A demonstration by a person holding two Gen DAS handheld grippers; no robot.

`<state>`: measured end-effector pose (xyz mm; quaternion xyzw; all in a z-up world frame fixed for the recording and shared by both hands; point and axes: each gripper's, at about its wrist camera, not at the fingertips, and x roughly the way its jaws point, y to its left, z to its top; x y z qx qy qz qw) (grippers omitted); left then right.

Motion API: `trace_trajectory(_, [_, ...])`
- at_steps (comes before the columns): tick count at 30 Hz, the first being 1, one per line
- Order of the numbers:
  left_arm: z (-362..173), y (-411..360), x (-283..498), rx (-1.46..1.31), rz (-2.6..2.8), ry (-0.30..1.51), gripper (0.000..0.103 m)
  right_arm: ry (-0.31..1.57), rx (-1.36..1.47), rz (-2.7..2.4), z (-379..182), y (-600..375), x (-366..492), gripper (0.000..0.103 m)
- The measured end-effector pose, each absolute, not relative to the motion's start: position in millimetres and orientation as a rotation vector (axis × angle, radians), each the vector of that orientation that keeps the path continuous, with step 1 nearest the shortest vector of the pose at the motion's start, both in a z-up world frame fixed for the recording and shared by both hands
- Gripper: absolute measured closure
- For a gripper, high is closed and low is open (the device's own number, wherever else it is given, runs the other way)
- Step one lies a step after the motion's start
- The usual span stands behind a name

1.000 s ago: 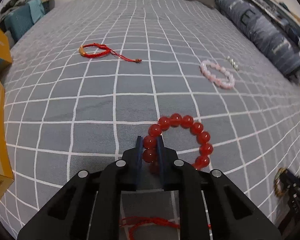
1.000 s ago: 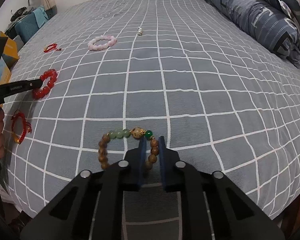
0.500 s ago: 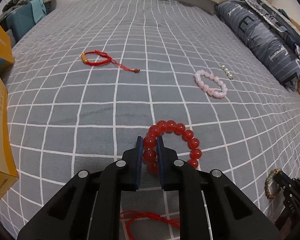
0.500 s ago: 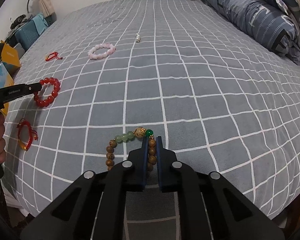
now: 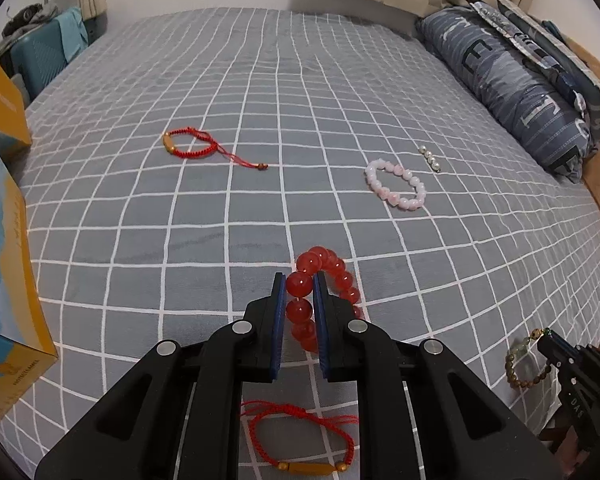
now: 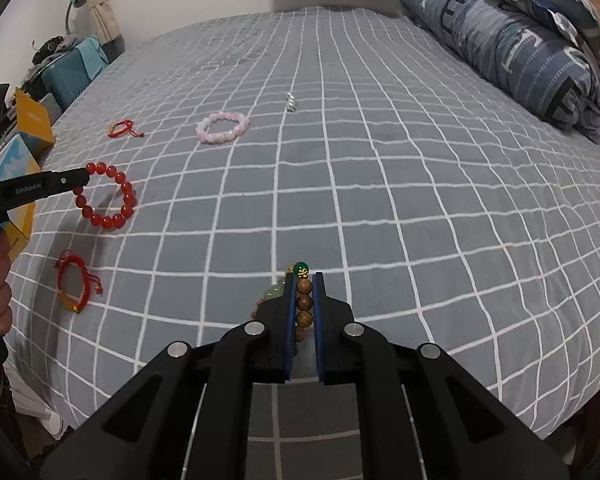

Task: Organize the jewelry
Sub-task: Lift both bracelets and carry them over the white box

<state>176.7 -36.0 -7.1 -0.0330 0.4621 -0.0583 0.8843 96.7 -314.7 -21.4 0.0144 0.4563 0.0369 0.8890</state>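
Left claw [image 5: 300, 286] clamped on red bead bracelet [image 5: 326, 280]; right claw [image 6: 304, 286] clamped on wooden bead bracelet [image 6: 304, 304], above checked bedspread [image 6: 380, 200].

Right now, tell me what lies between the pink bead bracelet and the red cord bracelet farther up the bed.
Only bare grey checked bedspread between pink bead bracelet and red cord bracelet, seen in both wrist views.

open grey bedspread [image 6: 380, 200] ahead, pillows [image 6: 520, 52] right, boxes [image 5: 8, 280] left, perhaps touching the bed
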Motion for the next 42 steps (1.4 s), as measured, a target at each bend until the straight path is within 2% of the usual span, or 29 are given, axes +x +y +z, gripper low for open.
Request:
trace_trajectory(22, [53,4,156,-0.064,-0.076,0.862,0.090,0.869,-0.041,0.164,15,-263,141,0.096])
trace_trajectory(42, [117,127,106,-0.119,0.146,0.760,0.090,0.782,-0.142,0.421,69,-96,189,0.096])
